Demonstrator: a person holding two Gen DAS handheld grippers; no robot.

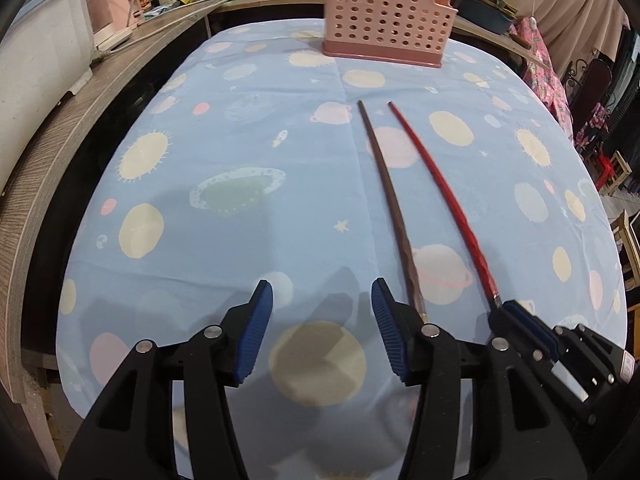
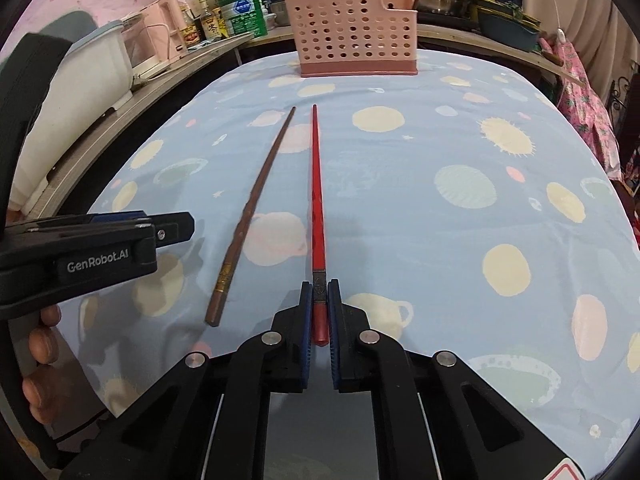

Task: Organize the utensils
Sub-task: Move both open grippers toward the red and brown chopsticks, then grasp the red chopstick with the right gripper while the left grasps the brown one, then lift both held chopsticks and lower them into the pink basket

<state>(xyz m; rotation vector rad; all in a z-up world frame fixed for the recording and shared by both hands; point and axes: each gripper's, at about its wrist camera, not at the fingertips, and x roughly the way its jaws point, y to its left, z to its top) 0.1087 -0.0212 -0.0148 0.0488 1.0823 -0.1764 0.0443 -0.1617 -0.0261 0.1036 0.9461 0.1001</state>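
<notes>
Left wrist view: the left gripper (image 1: 322,300) hangs low over the cloth (image 1: 240,208) with its blue pads (image 1: 258,332) spread wide and nothing between them. A brown chopstick (image 1: 390,196) lies on the cloth, its near end passing just behind the right-hand pad. Beside it runs a red chopstick (image 1: 444,200), whose near end disappears into the right gripper (image 1: 516,316), seen side-on at the lower right. At the far end of the table stands a pink holder (image 1: 384,16) full of round holes, well apart from both sticks.

Right wrist view: the right gripper (image 2: 320,312) is clenched on the butt of the red chopstick (image 2: 317,196), both pads (image 2: 334,320) pressed against it. The stick points straight ahead toward the holder (image 2: 352,32), its far tip short of it. The brown chopstick (image 2: 252,216) rests loose on the cloth (image 2: 460,240) just to the left, angled a little, touching neither gripper. The left gripper (image 2: 176,228) shows at the left edge, side-on, near the brown stick's butt.
</notes>
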